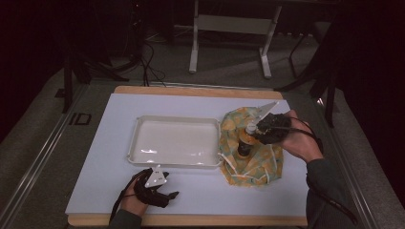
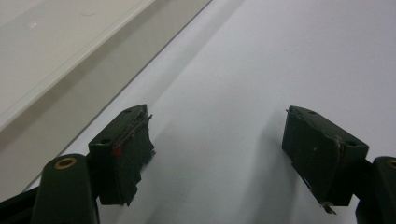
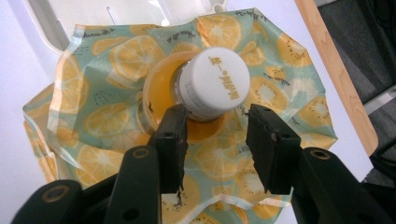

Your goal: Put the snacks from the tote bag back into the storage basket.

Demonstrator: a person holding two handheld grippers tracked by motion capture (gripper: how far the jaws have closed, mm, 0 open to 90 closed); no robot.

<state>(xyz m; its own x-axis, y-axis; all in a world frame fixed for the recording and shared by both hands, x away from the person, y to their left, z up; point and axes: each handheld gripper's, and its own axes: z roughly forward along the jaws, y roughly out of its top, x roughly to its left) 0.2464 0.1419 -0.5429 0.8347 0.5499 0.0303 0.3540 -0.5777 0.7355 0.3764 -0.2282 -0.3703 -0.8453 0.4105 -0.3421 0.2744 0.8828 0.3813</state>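
- In the high view, nearest you is your left gripper [image 1: 165, 190], resting low on the white mat [image 1: 95, 157] just in front of the tray [image 1: 138, 143]; it sits well apart from the bottle [image 1: 246, 141].
- Your right gripper [image 1: 258, 130] sits at the bottle's cap [image 1: 250, 128], your hand [image 1: 298, 140] behind it at the right.
- The bottle stands upright on the cloth [image 1: 260, 167], just right of the tray; the cloth is crumpled, with white cord trailing at its near edge.
- The tray is shallow, white, glossy plastic with rounded corners. The mat is smooth and matt, laid on a wooden board [image 1: 191, 91].
- In the left gripper view, your jaws stand wide with nothing between them, over bare mat. Their black pads [image 2: 126, 154] are scuffed and frayed at the edges. The tray's rim [image 2: 70, 60] runs across the upper left.
- In the right gripper view, your jaws stand part-way apart on either side of the bottle's neck, just below the cap [image 3: 215, 81]; the left pad [image 3: 172, 140] lies against the bottle [image 3: 159, 88], the right pad [image 3: 264, 140] stands clear of it, so there is no grip.
- The cap is white, round and ribbed, with gold print on top. The bottle is clear plastic holding orange liquid.
- The cloth [image 3: 102, 121] is thin and glossy, teal, printed with lemon and kiwi slices.
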